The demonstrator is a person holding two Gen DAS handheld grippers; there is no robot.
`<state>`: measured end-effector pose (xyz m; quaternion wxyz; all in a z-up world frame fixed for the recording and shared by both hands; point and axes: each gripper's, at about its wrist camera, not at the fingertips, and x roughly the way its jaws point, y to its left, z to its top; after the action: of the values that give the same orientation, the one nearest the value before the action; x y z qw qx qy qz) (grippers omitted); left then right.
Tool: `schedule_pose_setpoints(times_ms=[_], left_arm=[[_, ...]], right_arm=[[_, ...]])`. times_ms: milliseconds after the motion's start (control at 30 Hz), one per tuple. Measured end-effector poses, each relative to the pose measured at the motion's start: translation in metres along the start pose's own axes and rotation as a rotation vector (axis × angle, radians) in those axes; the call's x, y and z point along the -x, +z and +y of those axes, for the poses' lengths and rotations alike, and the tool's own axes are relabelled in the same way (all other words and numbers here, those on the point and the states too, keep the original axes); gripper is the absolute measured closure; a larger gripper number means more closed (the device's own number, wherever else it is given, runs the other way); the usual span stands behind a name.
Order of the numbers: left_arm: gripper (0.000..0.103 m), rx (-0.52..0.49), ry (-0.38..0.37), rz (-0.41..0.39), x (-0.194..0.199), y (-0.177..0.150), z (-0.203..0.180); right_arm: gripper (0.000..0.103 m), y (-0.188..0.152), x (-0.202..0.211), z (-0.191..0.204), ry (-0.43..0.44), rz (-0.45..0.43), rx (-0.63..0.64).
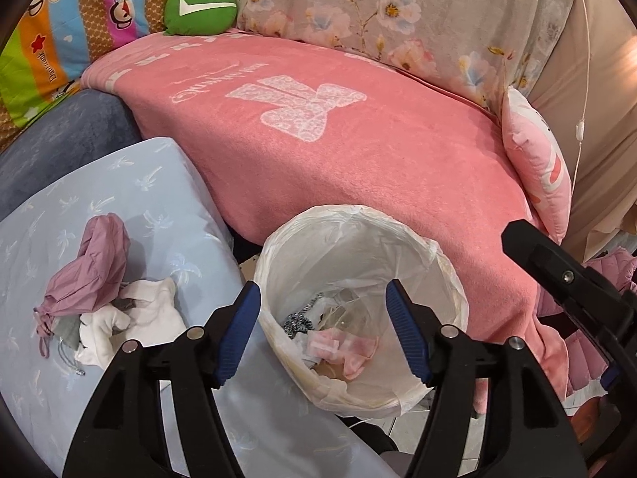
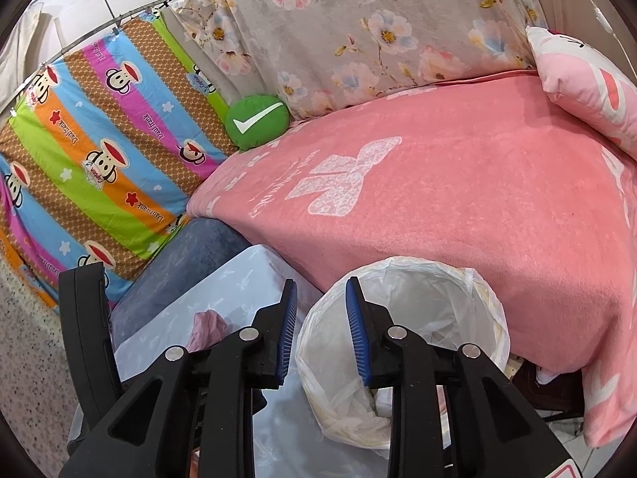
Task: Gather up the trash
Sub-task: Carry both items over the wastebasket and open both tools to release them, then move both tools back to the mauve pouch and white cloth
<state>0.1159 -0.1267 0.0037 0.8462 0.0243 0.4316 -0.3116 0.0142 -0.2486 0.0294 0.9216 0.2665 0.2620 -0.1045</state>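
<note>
A white bin lined with a plastic bag (image 1: 450, 279) stands against the pink-covered sofa. Inside lie pink and white scraps (image 1: 342, 348) and clear wrappers. My left gripper (image 1: 323, 332) is open and empty, held above the bin's mouth. A heap of mauve cloth and white crumpled pieces (image 1: 107, 302) lies on the pale blue cushion (image 1: 59, 207) to the left. In the right wrist view my right gripper (image 2: 321, 328) is open and empty, over the bin's left rim (image 2: 318, 318). The mauve cloth (image 2: 207, 326) shows behind its left finger.
A pink blanket (image 1: 358, 151) covers the sofa seat behind the bin. A green round cushion (image 1: 201, 8) and a pink pillow (image 1: 533, 167) lie on it. A striped cartoon sheet (image 2: 99, 151) hangs at left. The other gripper's body (image 1: 565, 279) is at right.
</note>
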Motion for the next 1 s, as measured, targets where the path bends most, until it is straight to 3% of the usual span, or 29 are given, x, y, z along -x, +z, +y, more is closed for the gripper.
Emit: schedule_pose_setpoints(times_ms=[567,667,1000], left_arm=[[0.04,0.077,0.08,-0.037,0.025,-0.013,0.037],[0.039,0.092,0.091,-0.043,0.029,-0.016,0.045],[0.038,0.143,0.12,-0.044,0.037,-0.028,0.074]], right_arm=[[0.069,-0.02,-0.005,0.028,0.025,0.039,0.047],[0.064,-0.023,-0.006,0.034,0.028,0.043,0.054],[0.064,-0.042,-0.016,0.057,0.048,0.089,0.094]])
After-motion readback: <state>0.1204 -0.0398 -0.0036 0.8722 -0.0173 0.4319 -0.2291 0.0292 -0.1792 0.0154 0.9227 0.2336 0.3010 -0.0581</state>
